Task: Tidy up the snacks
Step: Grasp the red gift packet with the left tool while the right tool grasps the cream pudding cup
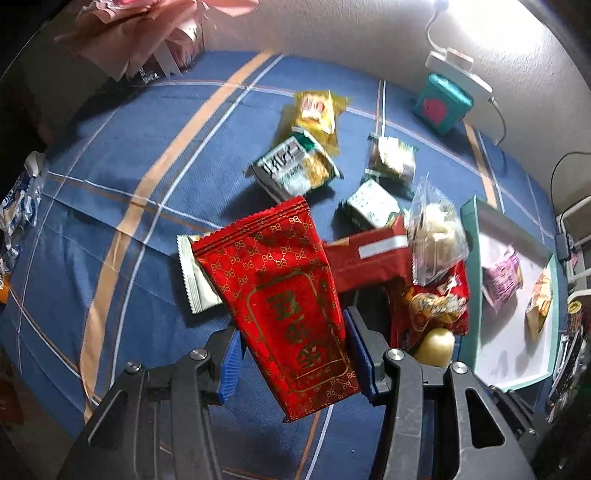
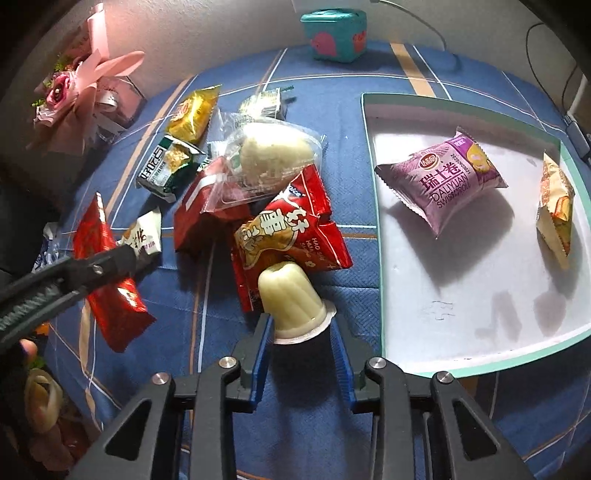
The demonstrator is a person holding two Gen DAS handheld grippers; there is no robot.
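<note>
My left gripper point(image 1: 293, 339) is shut on a red packet with a gold pattern point(image 1: 280, 288), held up off the blue checked cloth; the right wrist view shows the same packet point(image 2: 107, 295) at the left. The right gripper point(image 2: 301, 328) is shut on a pale yellow jelly cup point(image 2: 288, 299), its pads at the cup's wide rim. Just beyond the cup lies a pile of snacks: a red bag point(image 2: 291, 236), a clear bag with a white pastry point(image 2: 273, 155), a green-and-white packet point(image 2: 166, 166) and a gold packet point(image 2: 192, 114).
A white tray with a teal rim point(image 2: 380, 258) lies to the right, holding a purple Swiss roll packet point(image 2: 443, 181) and a yellow-orange packet point(image 2: 554, 206). A teal box point(image 2: 336, 33) stands by the back wall. A pink bouquet point(image 2: 74, 92) sits at the far left.
</note>
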